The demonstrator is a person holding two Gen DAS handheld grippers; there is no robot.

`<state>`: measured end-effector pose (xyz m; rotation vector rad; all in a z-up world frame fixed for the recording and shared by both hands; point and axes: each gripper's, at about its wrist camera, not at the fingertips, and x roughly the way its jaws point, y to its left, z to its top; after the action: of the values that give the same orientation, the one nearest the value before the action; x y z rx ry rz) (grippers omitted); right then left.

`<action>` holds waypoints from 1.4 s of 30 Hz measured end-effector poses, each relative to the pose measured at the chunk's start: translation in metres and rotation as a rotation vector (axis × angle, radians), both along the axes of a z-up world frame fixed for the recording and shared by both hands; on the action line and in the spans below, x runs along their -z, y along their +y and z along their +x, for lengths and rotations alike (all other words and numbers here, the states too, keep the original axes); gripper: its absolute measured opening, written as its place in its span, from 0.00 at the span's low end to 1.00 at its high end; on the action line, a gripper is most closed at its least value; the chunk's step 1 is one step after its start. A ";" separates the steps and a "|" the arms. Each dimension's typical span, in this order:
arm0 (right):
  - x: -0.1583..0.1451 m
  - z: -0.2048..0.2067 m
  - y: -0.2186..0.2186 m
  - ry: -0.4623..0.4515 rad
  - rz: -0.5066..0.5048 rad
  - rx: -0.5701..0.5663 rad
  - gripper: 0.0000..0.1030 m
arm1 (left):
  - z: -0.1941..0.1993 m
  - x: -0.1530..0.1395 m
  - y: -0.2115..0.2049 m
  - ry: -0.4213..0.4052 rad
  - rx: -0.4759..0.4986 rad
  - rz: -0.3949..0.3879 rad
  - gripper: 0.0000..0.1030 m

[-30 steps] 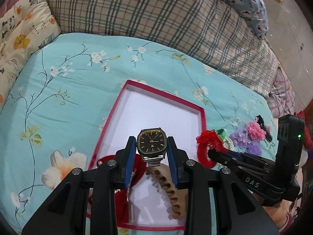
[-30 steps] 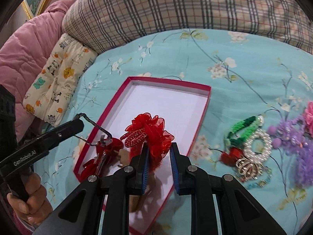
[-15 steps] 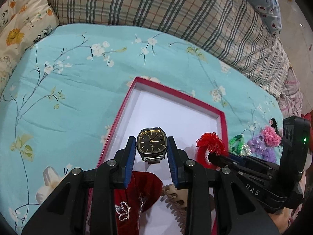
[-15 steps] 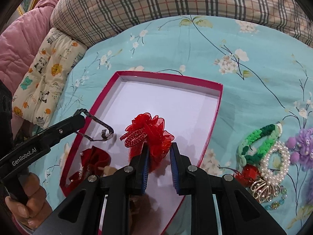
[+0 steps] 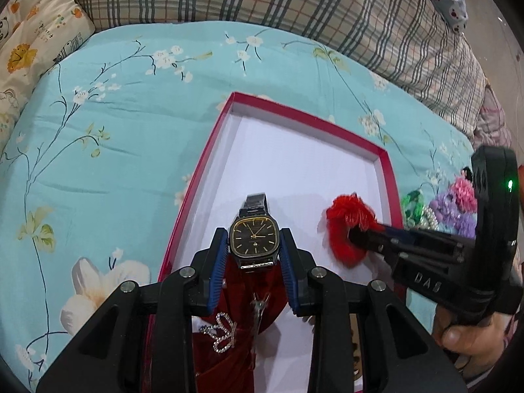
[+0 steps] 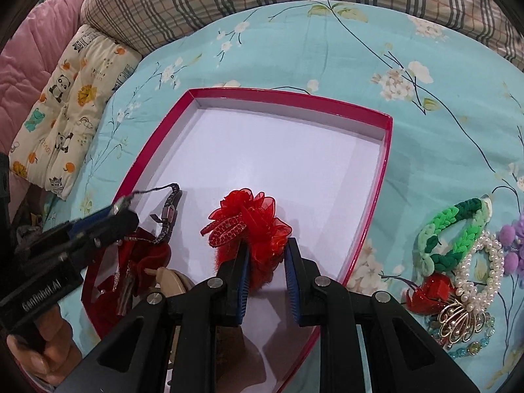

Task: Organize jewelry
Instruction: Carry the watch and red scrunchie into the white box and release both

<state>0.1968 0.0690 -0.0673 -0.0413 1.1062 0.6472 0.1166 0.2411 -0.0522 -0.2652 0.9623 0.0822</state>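
Both tools have dropped lower over the red-rimmed box (image 5: 389, 177) since a second ago, and its white floor now fills far more of each view. Left tool (image 5: 254, 249) is clamped on the square dark-faced watch (image 5: 254, 239), held face-up over the near end of the box, its strap hanging toward the floor. Right tool (image 6: 265, 268) is pinched narrow on the red flower hair clip (image 6: 252, 226), also above the box's near half, to the right of the watch. Inside the box, at the near left corner, sits a dark red velvet piece (image 5: 242, 327) with a small sparkly crown charm (image 5: 222, 329) on it, and a tan claw clip (image 6: 172, 280) just beside it. The far half of the box is bare white. Right of the box, on the floral turquoise bedsheet (image 6: 442, 124), a pile waits: a green braided band (image 6: 448, 229), a pearl bracelet (image 6: 488, 258), a gold filigree clip (image 6: 461, 321) and purple pompoms (image 5: 452, 209).
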 end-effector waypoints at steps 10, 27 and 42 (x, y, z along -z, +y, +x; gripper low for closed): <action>0.001 0.003 0.004 0.000 -0.005 -0.010 0.23 | -0.002 0.012 0.003 0.031 0.004 -0.008 0.28; -0.001 -0.002 0.003 0.002 -0.009 -0.013 0.27 | -0.003 0.020 0.002 0.044 -0.006 -0.011 0.28; -0.019 -0.016 -0.016 -0.017 0.027 0.003 0.38 | -0.013 0.008 -0.003 0.042 -0.009 -0.008 0.41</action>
<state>0.1808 0.0527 -0.0483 -0.0221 1.0811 0.6580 0.1032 0.2378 -0.0603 -0.2765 1.0035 0.0920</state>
